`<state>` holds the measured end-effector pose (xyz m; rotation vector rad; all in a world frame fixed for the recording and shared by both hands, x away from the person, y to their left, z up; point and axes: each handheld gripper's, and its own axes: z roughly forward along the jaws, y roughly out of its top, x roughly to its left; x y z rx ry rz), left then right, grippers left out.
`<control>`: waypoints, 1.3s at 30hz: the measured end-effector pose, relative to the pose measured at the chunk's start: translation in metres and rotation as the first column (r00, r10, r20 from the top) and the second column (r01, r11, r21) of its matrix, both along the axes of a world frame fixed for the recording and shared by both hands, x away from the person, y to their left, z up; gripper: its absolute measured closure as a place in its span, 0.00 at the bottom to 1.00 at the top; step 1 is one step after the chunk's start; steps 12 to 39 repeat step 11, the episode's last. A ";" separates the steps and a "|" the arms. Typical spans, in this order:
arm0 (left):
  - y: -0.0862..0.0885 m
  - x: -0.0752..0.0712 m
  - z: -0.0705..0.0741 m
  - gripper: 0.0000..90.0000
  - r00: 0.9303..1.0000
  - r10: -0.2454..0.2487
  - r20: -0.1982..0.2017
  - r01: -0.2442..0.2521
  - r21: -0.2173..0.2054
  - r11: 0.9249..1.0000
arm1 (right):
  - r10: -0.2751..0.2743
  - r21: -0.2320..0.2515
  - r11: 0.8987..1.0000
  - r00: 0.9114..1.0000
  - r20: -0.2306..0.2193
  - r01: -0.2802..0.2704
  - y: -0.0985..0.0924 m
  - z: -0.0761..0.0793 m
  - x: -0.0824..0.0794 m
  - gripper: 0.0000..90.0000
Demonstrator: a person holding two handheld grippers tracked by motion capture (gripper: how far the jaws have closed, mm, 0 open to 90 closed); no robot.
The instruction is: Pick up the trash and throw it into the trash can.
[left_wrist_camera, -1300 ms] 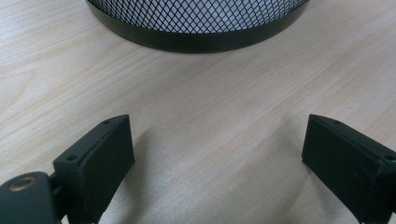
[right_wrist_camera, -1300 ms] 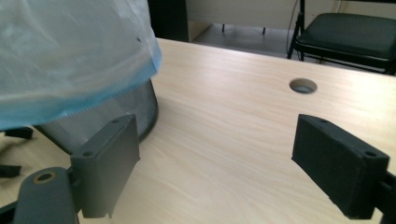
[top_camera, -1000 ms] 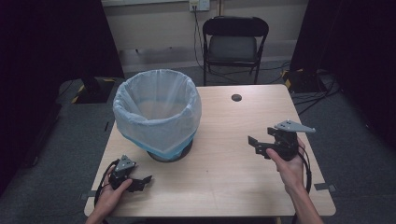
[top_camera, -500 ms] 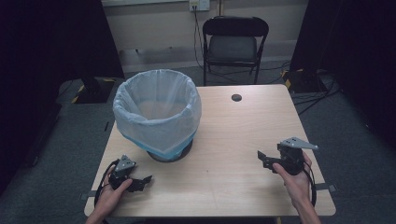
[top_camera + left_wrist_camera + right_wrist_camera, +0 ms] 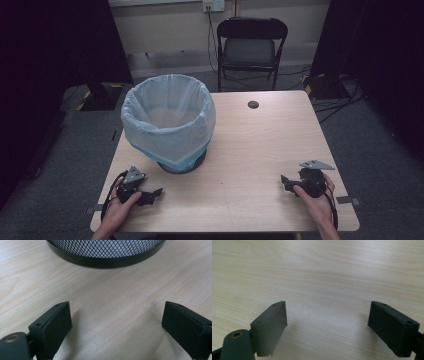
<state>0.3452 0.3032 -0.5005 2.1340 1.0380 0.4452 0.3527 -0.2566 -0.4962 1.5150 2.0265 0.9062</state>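
A black mesh wastebasket (image 5: 170,120) lined with a pale blue bag stands on the left half of the wooden table (image 5: 260,145). My left gripper (image 5: 156,192) rests low on the table near the front left corner, jaws open and empty. In the left gripper view the basket's black base ring (image 5: 105,261) lies a short way ahead of the left gripper (image 5: 116,325). My right gripper (image 5: 284,181) sits low by the front right edge, held in a hand. In the right gripper view the right gripper (image 5: 328,325) stands open over bare wood.
A small dark round disc (image 5: 253,104) lies on the table's far side. A black folding chair (image 5: 250,45) stands behind the table. Cables run across the grey floor at the right (image 5: 345,100).
The right gripper has come down from well above the table to just over its front right part, nearer the person. The left gripper has kept still.
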 end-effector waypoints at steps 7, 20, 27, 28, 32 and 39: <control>0.000 0.000 0.000 0.09 1.000 0.001 -0.002 -0.001 0.004 1.000 | -0.016 -0.043 0.999 1.000 0.025 0.017 0.003 -0.003 0.000 0.16; 0.000 0.000 0.000 0.09 1.000 0.001 -0.001 -0.001 0.004 1.000 | -0.024 -0.042 0.999 0.999 0.022 0.025 0.003 -0.003 0.000 0.15; 0.000 0.000 0.000 0.09 1.000 0.001 -0.001 -0.001 0.004 1.000 | -0.024 -0.042 0.999 0.999 0.022 0.025 0.003 -0.003 0.000 0.15; 0.000 0.000 0.000 0.09 1.000 0.001 -0.001 -0.001 0.004 1.000 | -0.024 -0.042 0.999 0.999 0.022 0.025 0.003 -0.003 0.000 0.15; 0.000 0.000 0.000 0.09 1.000 0.001 -0.001 -0.001 0.004 1.000 | -0.024 -0.042 0.999 0.999 0.022 0.025 0.003 -0.003 0.000 0.15; 0.000 0.000 0.000 0.09 1.000 0.001 -0.001 -0.001 0.004 1.000 | -0.024 -0.042 0.999 0.999 0.022 0.025 0.003 -0.003 0.000 0.15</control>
